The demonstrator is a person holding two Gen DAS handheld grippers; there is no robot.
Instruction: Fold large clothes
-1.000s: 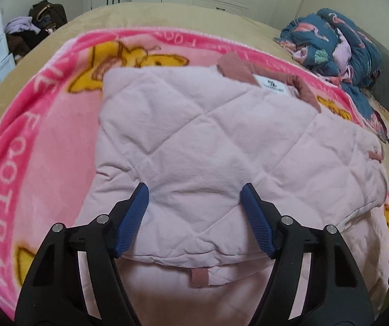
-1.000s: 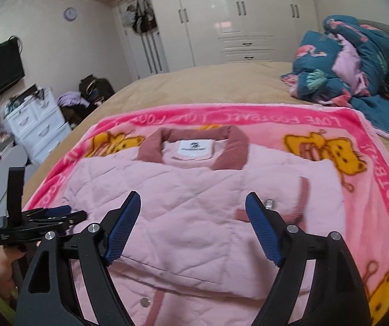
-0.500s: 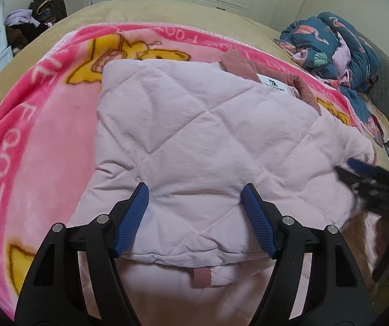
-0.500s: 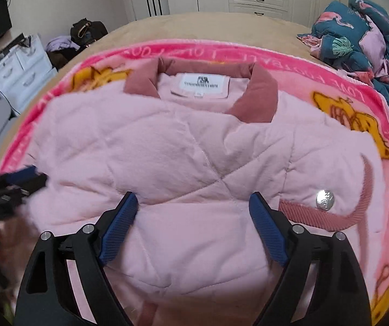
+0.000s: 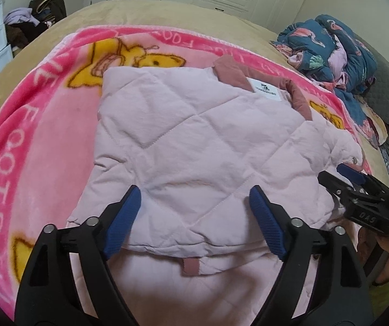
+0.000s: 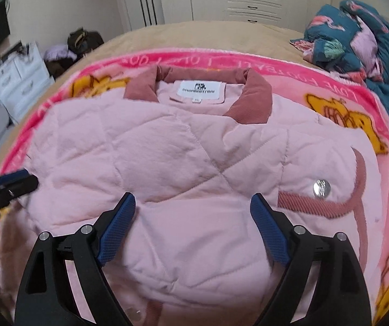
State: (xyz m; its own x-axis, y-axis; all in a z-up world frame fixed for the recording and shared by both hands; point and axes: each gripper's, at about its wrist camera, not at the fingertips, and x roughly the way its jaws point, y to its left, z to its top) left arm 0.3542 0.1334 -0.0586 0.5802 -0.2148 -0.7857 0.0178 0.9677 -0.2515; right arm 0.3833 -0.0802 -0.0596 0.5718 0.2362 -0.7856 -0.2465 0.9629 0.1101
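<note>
1. The pink quilted jacket [image 6: 183, 163] lies partly folded on a pink cartoon blanket [image 5: 45, 125] spread over the bed, its dusty-rose collar [image 6: 251, 100] and white label [image 6: 198, 89] at the far end.
2. My right gripper [image 6: 191, 228] hovers over the jacket's middle, jaws opening, padding below them but nothing pinched.
3. My left gripper [image 5: 194, 217] stands over the folded edge on its side, jaws also opening, pads clear of the cloth.
4. With both tongs letting go, the puffy filling could spring the fold back open.
5. The cuff with its silver snap [image 6: 319, 188] sits loose at the right edge and may slide out.
6. A rumpled teal flamingo quilt [image 6: 357, 38] lies well apart near the bed's corner.
</note>
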